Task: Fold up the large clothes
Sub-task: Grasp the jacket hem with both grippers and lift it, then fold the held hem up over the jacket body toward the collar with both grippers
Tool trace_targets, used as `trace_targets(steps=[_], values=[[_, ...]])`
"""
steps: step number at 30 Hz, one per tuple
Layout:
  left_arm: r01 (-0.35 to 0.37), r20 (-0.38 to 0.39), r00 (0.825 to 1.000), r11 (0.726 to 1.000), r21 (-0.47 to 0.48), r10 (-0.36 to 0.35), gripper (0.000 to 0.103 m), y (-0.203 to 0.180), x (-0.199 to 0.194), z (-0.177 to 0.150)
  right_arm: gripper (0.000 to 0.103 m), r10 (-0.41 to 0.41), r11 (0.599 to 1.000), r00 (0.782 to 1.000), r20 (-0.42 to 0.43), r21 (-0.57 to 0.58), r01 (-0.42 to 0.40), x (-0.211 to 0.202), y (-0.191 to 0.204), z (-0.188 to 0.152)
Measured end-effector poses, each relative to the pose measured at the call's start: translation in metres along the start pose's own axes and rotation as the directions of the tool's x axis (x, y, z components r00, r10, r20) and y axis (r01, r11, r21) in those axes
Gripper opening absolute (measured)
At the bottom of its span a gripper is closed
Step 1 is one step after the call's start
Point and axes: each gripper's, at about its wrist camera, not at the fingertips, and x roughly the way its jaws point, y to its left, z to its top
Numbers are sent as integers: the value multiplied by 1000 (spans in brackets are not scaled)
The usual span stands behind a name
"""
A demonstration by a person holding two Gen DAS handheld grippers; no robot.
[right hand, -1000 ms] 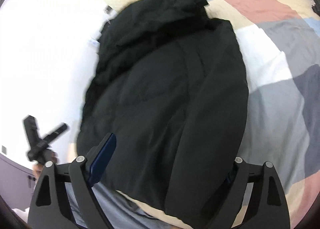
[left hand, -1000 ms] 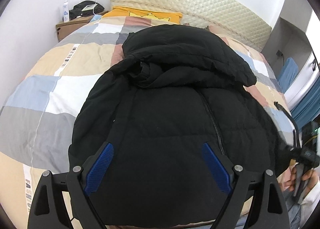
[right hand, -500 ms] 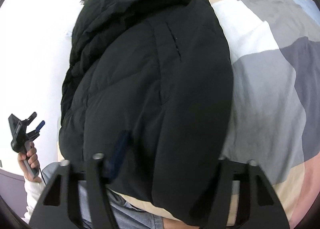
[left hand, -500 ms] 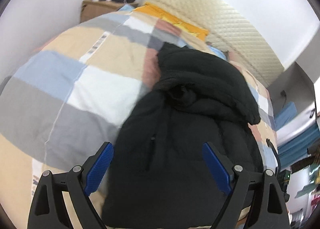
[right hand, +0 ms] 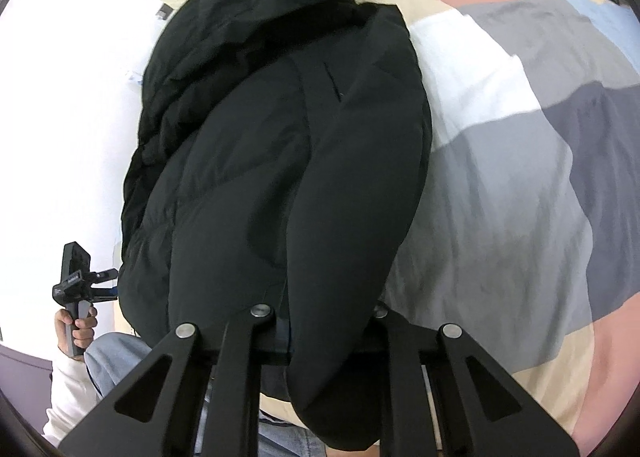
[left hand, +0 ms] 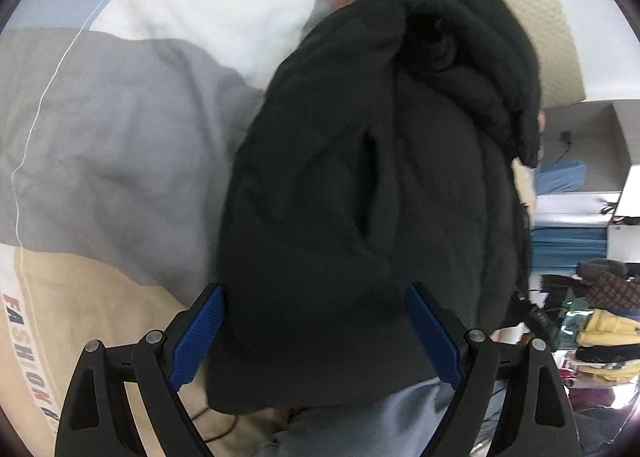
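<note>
The black puffer jacket (right hand: 280,161) lies bunched on the patchwork bed (right hand: 520,185), its folding barely begun, as the right gripper (right hand: 320,331) has just been closing its fingers onto the near hem while the left gripper (left hand: 316,333) hovers with fingers spread.

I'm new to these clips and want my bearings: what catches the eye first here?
A bulky black padded jacket sprawls across a patchwork bedspread. The right claw has just closed on its near hem, while the left claw hangs open over the hem's other side.
</note>
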Motion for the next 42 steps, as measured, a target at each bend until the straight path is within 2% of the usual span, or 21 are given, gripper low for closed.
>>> trace_targets(steps=[6,9,14,17,19,22,25,27,29,30,31,32,34,35,37,40,42], values=[[-1,-97,995,999,-54,-4,93,14,26,2,22,-33,999,999,-22,41,34,10,-6,1],[19,-130,991,998,-61,-27,96,20,36,4,35,-46,995,998,-37,89,49,14,-15,2],[41,-168,985,998,-52,-50,100,17,48,9,70,-54,982,996,-67,178,66,18,-34,1],[68,-187,980,998,3,-67,100,5,51,8,71,-20,974,996,-85,221,39,22,-41,-1],[116,-204,973,993,35,-107,100,-3,50,6,73,9,976,995,-97,219,13,24,-40,-2],[186,-204,963,982,34,-176,100,-22,46,4,73,59,980,994,-88,195,-41,23,-30,-6],[191,-209,963,978,82,-171,100,-43,46,2,73,121,984,991,-55,138,-112,15,-14,-6],[162,-208,968,982,98,-139,99,-52,47,1,71,140,985,990,-26,103,-137,8,-6,-5],[143,-193,973,987,75,-127,91,-52,47,1,59,155,983,988,-4,100,-154,3,-7,-5],[134,-186,975,990,52,-122,84,-51,48,1,56,149,984,989,7,101,-149,0,-8,-6],[128,-179,977,991,38,-119,76,-53,49,2,49,131,986,991,7,99,-131,-2,-10,-7],[120,-173,978,992,27,-114,72,-51,49,2,43,104,989,995,1,103,-104,-2,-12,-8],[111,-156,982,994,22,-106,55,-45,46,1,38,94,988,996,0,126,-93,-2,-16,-10],[104,-137,985,994,14,-102,51,-45,43,0,34,86,988,996,2,126,-86,-3,-17,-10],[82,-107,991,996,-19,-84,36,-39,42,-1,28,83,990,996,16,113,-85,-5,-11,-8],[63,-46,997,997,-51,-65,19,-40,27,-5,26,94,991,994,54,93,-99,-16,-4,-6],[55,-4,998,998,-20,-55,15,-46,11,-9,23,101,990,992,70,87,-107,-25,-3,-6]])
